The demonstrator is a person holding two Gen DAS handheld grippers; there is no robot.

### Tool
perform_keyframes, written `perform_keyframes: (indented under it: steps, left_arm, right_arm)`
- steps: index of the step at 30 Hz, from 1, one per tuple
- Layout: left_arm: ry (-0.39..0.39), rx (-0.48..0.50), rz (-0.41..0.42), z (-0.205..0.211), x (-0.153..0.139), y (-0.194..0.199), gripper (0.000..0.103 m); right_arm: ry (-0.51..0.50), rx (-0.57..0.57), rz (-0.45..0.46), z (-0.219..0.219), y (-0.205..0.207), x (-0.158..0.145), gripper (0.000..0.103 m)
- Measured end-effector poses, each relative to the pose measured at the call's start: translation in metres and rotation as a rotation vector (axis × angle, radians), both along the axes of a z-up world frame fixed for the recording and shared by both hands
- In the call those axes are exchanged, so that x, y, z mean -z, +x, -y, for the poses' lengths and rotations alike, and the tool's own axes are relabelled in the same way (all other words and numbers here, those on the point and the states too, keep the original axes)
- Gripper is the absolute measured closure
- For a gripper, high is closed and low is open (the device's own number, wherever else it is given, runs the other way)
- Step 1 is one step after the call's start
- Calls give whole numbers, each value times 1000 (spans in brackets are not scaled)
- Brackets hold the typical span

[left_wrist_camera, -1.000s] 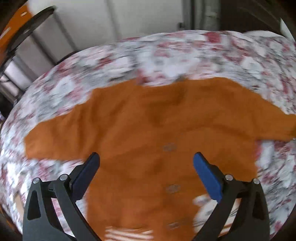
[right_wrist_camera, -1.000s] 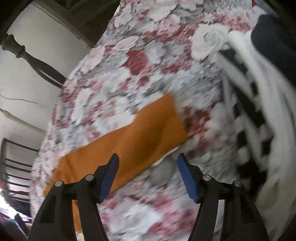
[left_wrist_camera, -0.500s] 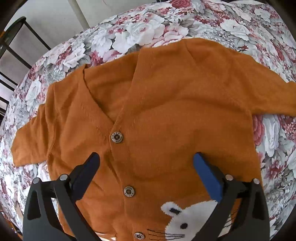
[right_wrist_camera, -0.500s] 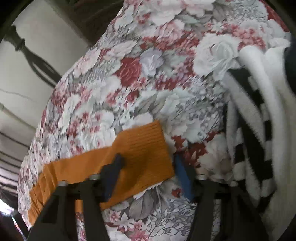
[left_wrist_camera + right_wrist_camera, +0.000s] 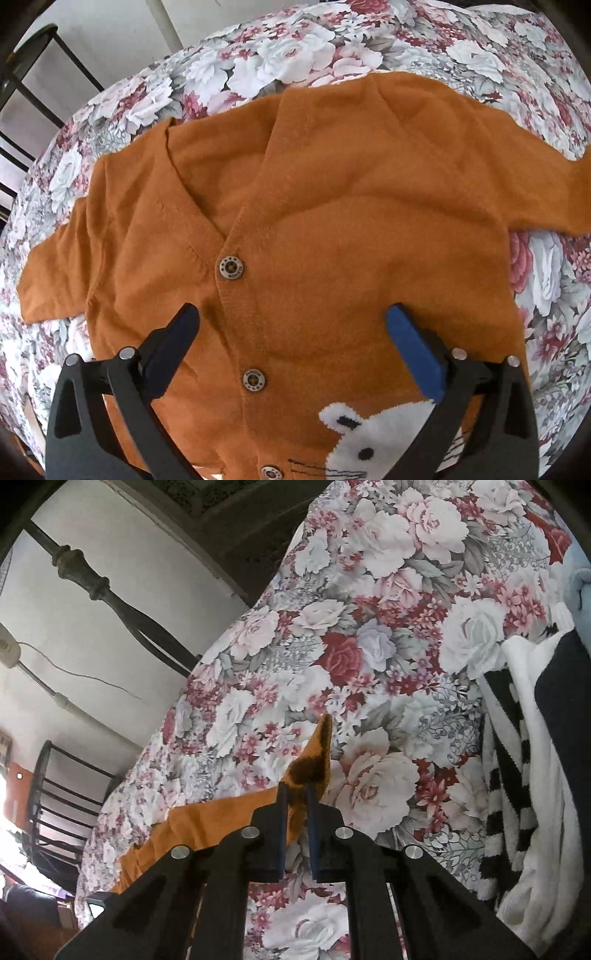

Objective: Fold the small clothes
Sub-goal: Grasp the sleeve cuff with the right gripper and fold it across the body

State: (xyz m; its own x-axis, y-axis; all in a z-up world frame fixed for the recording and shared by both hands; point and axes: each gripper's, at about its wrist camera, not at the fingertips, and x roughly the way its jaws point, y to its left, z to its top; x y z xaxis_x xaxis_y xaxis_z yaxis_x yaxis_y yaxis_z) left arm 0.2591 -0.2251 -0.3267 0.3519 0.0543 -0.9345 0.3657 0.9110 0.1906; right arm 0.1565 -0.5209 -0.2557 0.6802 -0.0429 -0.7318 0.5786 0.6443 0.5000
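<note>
right gripper (image 5: 295, 794) clamps cardigan (image 5: 314, 221) sleeve | left gripper (image 5: 291, 325) open (over buttons) | striped garment (image 5: 509, 775) right edge, apart

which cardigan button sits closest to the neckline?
The top button, at the bottom of the V of the orange cardigan. The middle button and the lowest button sit further down the placket.
</note>
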Motion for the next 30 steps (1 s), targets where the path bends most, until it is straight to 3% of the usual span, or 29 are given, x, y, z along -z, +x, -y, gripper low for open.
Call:
perform_keyframes:
  steps: [4, 6, 7, 8, 22, 24, 25, 26, 30]
  left_arm:
    - [9, 8, 3, 0, -2, -1, 4]
    - [9, 7, 3, 0, -2, -2, 4]
    - [8, 6, 2, 0, -1, -2, 4]
    - [8, 5, 2, 0, -1, -3, 4]
    - [41, 49, 63, 16, -7, -8, 4]
    - [42, 47, 60, 16, -6, -9, 4]
    - [40, 46, 59, 16, -7, -9, 4]
    - [39, 43, 57, 16, -7, -9, 4]
    - [14, 30, 63, 14, -16, -6, 4]
  right_arm:
    - [43, 44, -84, 11, -3, 26, 92]
    - [75, 62, -129, 18, -5, 42, 81]
    - [100, 69, -139, 21, -7, 48, 70]
    - [123, 77, -135, 22, -9, 52, 67]
    - [39, 145, -203, 13, -9, 52, 69]
    - [71, 152, -178, 16, -5, 56, 74]
    - [77, 149, -174, 16, -3, 56, 92]
    - [92, 147, -160, 15, -2, 56, 96]
    - [84, 152, -74, 2, -1, 33, 96]
